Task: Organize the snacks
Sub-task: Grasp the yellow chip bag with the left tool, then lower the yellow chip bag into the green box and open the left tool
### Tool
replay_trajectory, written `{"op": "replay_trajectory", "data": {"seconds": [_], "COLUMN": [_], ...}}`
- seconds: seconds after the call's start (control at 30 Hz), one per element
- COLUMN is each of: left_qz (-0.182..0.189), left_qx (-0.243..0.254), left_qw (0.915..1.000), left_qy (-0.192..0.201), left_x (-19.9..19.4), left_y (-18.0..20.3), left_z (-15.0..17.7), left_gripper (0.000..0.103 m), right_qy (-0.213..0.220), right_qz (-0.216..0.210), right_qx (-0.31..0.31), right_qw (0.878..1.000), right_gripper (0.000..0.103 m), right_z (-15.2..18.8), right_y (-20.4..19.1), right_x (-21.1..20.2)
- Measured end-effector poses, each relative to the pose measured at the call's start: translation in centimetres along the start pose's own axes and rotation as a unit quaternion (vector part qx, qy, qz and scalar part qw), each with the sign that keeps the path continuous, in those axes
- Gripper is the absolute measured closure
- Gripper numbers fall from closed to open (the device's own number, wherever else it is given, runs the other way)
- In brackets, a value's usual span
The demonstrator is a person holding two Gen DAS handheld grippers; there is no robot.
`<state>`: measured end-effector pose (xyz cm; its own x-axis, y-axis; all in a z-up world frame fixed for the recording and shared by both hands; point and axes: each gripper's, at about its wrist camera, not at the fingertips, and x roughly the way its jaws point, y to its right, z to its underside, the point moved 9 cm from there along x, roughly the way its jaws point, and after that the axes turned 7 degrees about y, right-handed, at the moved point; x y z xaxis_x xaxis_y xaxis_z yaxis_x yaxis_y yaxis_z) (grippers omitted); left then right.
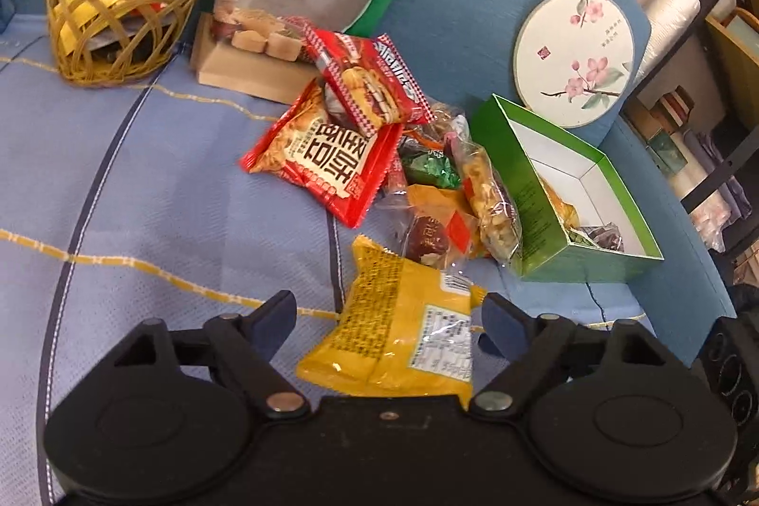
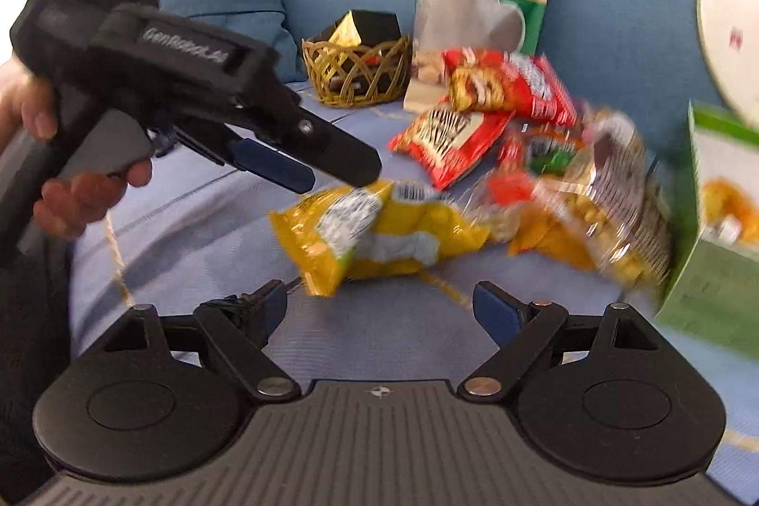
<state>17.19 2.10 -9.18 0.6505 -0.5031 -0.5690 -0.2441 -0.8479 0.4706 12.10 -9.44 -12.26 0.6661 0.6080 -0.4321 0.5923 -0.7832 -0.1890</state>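
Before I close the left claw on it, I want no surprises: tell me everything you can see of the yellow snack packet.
The yellow snack packet is a crinkly, glossy plastic pillow pack with a serrated top edge, dense black print and a white label panel. It looks sealed and puffy. It lies flat on the blue striped cover, apart from the green box, its far end beside the wrapped sweets. The left claw stands open around it, pads not pressing.

Both claws, left [image 1: 389, 316] and right [image 2: 379, 307], angled downward, jaws spread wide (nothing gripped).
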Motion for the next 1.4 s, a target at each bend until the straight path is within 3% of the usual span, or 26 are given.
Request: {"op": "replay_trajectory", "data": {"seconds": [0.17,0.3,0.33,0.37,0.43,0.53,0.87,1.13,1.4], "left_qz": [0.016,0.017,0.019,0.023,0.008,0.015,0.051,0.08,0.098], "left_qx": [-0.025,-0.025,-0.022,-0.016,0.005,0.014,0.097,0.14,0.176], "left_qw": [0.9995,0.9995,0.9994,0.9991,0.9993,0.9995,0.9935,0.986,0.9793], "left_qy": [-0.008,-0.011,-0.018,-0.032,-0.036,-0.023,0.032,0.039,0.026], "left_x": [0.6,1.3,1.7,2.2,2.6,1.9,0.5,4.6,10.2], "left_y": [0.0,0.2,0.4,0.7,1.0,2.3,10.7,17.2,22.1], "left_z": [-0.1,0.1,0.3,0.7,1.1,0.8,-3.6,-5.8,-6.2], "left_gripper": [0.0,0.0,0.006,0.042,0.054,0.056,0.057,0.057,0.057], "right_qy": [0.018,0.029,0.029,0.027,0.012,0.017,0.127,0.187,0.211], "right_qz": [-0.038,-0.023,-0.019,-0.014,-0.021,-0.022,0.018,0.084,0.157], "right_qx": [0.085,0.115,0.119,0.123,0.134,0.112,0.072,0.09,0.138], "right_qw": [0.995,0.993,0.992,0.992,0.991,0.993,0.989,0.975,0.955], "right_gripper": [0.0,0.0,0.0,0.006,0.038,0.063,0.063,0.064,0.064], "right_z": [-0.6,-0.9,-0.9,-0.8,-0.4,-1.0,-5.4,-7.1,-6.7], "right_y": [-0.1,0.3,0.4,0.5,0.5,0.1,2.4,8.0,14.2], "right_x": [0.0,1.5,1.9,2.3,2.7,1.5,-4.5,-8.1,-10.5]}}
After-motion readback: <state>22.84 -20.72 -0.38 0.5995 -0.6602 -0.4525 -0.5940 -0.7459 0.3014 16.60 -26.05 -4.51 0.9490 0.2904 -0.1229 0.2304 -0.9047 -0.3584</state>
